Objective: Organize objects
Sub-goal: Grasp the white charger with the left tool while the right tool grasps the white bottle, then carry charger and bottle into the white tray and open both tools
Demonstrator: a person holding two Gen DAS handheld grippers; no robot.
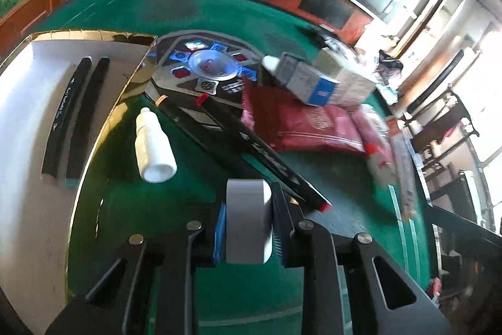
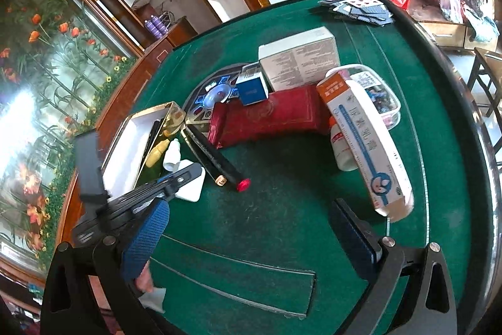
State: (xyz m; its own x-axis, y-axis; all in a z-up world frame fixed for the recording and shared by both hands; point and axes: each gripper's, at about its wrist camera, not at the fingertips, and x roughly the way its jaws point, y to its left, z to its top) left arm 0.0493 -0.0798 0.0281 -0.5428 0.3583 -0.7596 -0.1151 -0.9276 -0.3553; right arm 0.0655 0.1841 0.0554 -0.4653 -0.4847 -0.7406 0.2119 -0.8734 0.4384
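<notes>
Left wrist view: the left hand-held gripper (image 1: 249,228) is clamped on a flat white block with rounded corners (image 1: 248,222), pads pressing its two faces, low over the green tabletop (image 1: 131,209). Just ahead lie two black markers (image 1: 251,153), one with a red cap at its near end, and a small white bottle (image 1: 153,143) lies on its side beside them. To the left sits a gold-edged open box (image 1: 28,115) with white lining and two dark pens (image 1: 73,115) inside. Farther off, a red pouch (image 1: 301,124) lies with a blue-and-white carton (image 1: 310,83) resting on it.

In the right wrist view, the right hand-held gripper (image 2: 260,237) stands wide apart with nothing between its fingers, above bare green felt. A tall white-and-orange carton (image 2: 364,140) leans to its right, against a white bottle (image 2: 342,146).
</notes>
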